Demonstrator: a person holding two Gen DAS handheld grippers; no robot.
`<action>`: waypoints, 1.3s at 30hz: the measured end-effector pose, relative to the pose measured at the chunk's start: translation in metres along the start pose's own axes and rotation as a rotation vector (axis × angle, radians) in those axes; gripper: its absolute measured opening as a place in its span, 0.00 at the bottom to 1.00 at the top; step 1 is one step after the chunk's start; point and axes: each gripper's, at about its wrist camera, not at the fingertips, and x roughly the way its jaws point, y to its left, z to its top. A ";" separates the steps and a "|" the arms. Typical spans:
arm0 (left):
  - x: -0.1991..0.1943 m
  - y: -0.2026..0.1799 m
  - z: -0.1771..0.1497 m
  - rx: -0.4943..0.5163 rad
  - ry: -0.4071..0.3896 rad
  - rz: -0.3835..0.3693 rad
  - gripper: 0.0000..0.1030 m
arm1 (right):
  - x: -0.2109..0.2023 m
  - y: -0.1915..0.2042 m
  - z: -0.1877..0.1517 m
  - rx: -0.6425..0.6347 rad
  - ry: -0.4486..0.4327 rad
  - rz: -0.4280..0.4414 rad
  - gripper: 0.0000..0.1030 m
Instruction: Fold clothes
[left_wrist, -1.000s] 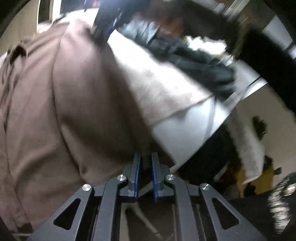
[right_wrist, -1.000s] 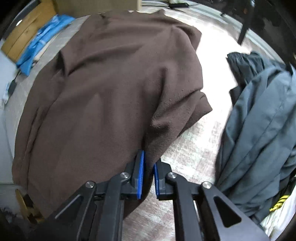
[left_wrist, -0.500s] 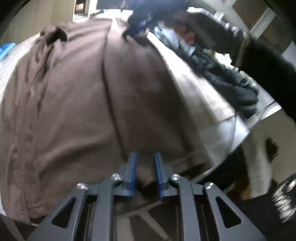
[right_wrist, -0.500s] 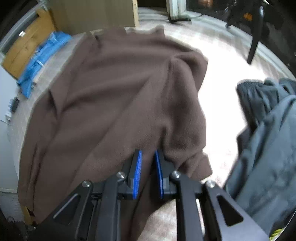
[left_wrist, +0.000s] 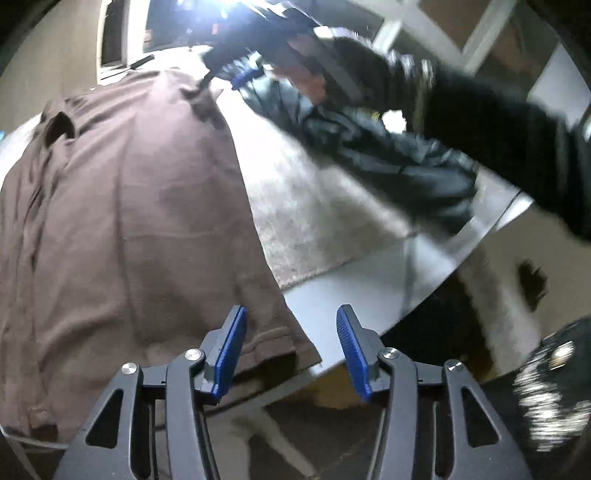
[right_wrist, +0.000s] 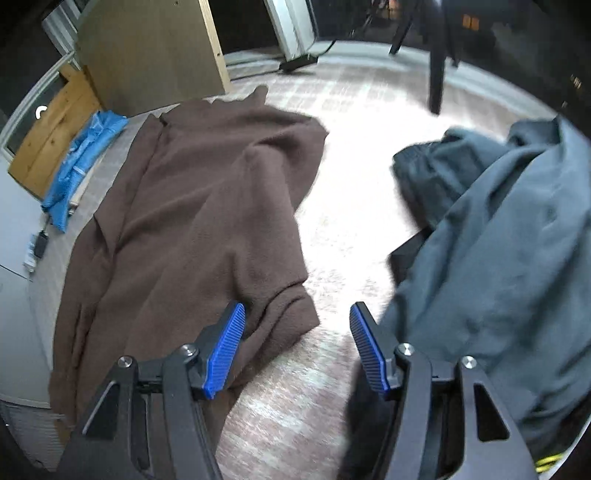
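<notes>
Presently listed: brown shirt (right_wrist: 192, 229), spread flat across tabletop (right_wrist: 351, 192), hem at near edge. Left gripper (left_wrist: 291, 350): jaws wide apart, empty, hem corner lying between fingers. Right gripper (right_wrist: 297, 350): jaws wide apart, empty, beside sleeve. Grey garments (right_wrist: 498, 258) heaped toward right edge.

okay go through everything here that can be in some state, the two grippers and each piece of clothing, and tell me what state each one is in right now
left gripper: open, empty, at the shirt's hem corner.
right gripper: open, empty, beside the folded sleeve.
brown shirt: lying flat on the table, one side folded in, held by nothing.
grey garments: crumpled pile, unfolded.
blue cloth: lying loose at the table's far edge.
</notes>
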 end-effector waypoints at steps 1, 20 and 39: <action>0.004 0.000 -0.002 -0.011 0.005 0.006 0.46 | 0.006 0.000 0.000 0.004 0.007 0.012 0.57; -0.069 0.081 -0.022 -0.375 -0.180 -0.190 0.08 | -0.032 0.068 0.019 0.030 0.059 -0.005 0.09; -0.087 0.203 -0.078 -0.620 -0.183 -0.057 0.10 | 0.096 0.247 0.075 -0.278 0.235 -0.156 0.17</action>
